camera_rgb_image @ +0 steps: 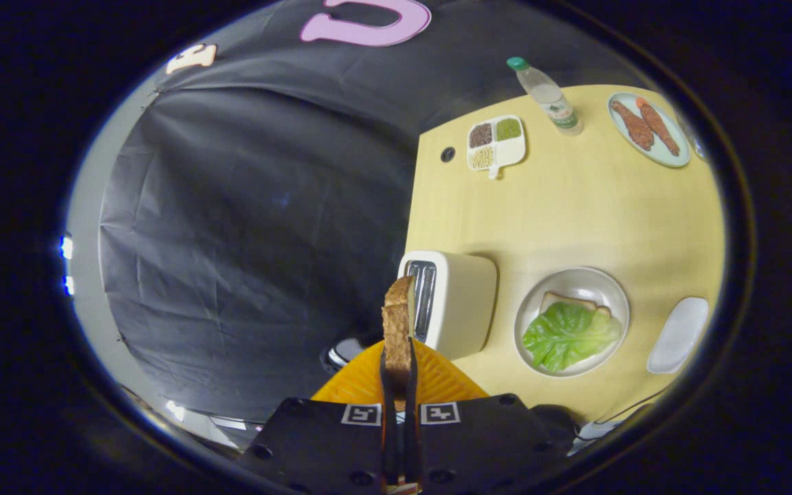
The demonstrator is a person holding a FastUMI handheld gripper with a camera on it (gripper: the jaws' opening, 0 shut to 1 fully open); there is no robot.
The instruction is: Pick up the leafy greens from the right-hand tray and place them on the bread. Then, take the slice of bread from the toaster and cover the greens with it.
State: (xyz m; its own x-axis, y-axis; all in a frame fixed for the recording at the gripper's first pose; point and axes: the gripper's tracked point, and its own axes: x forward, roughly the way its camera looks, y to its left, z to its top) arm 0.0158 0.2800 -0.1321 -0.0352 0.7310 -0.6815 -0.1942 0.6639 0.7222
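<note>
Tongs [399,357]: fingers nearly closed, both pressing on the toast, one on each face.
Toast [398,323]: held edge-on and upright between the fingers, lifted clear of the toaster, its top level with the toaster's slot.
Toaster [452,302]: stands at the worktop's edge next to the black wall cloth, just beyond the toast; slot faces the tongs.
Plate [599,282]: round, on the worktop [575,220] just beside the toaster, on the side away from the cloth.
Bread [561,300]: lies flat on the plate, mostly covered.
Greens [568,335]: one leaf lying on the bread, overhanging it toward the plate's rim.
Tray [678,335]: oblong, beside the plate, near the worktop's opposite edge.
Bottle [547,94]: upright at the far edge.
Divided dish [496,142]: near the far corner by the cloth, three compartments of grains.
Far plate [647,128]: two brown pieces, beside the bottle.
</note>
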